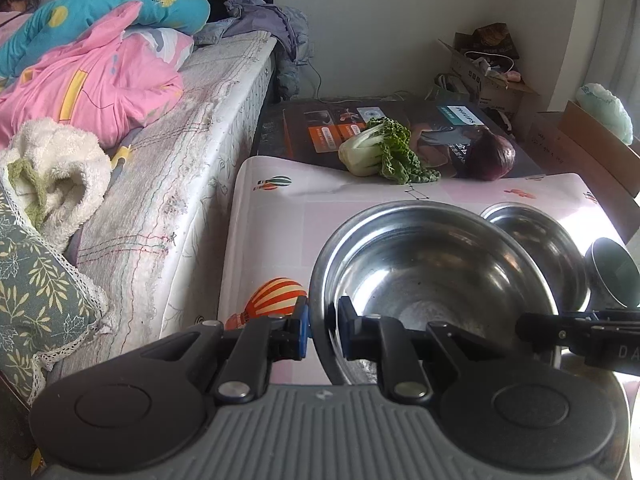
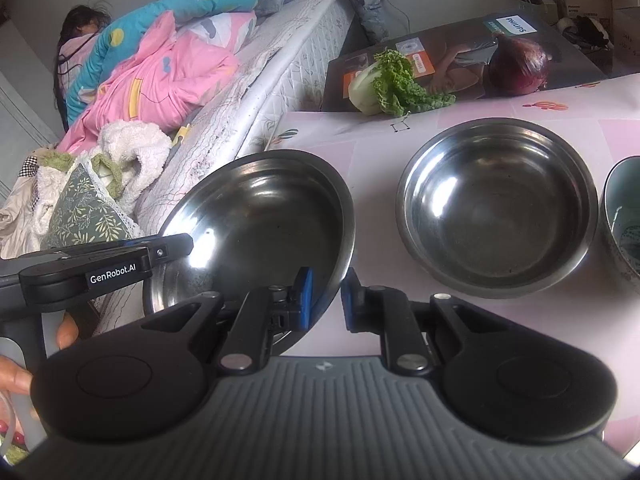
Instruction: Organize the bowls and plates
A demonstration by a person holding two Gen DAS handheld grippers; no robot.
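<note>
Cabbage (image 2: pixel 394 82) behind steel bowl (image 2: pixel 494 208) on table (image 2: pixel 560 312).

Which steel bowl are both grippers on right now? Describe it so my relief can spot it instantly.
Start at the pink balloon-print table beside the bed. Two steel bowls are there; yours is the tilted bowl at the bed-side edge. Unlike the flat-sitting bowl, its rim is pinched by the left gripper and right gripper.

Steel bowl (image 1: pixel 432 280) rim in left gripper (image 1: pixel 323 330)
</note>
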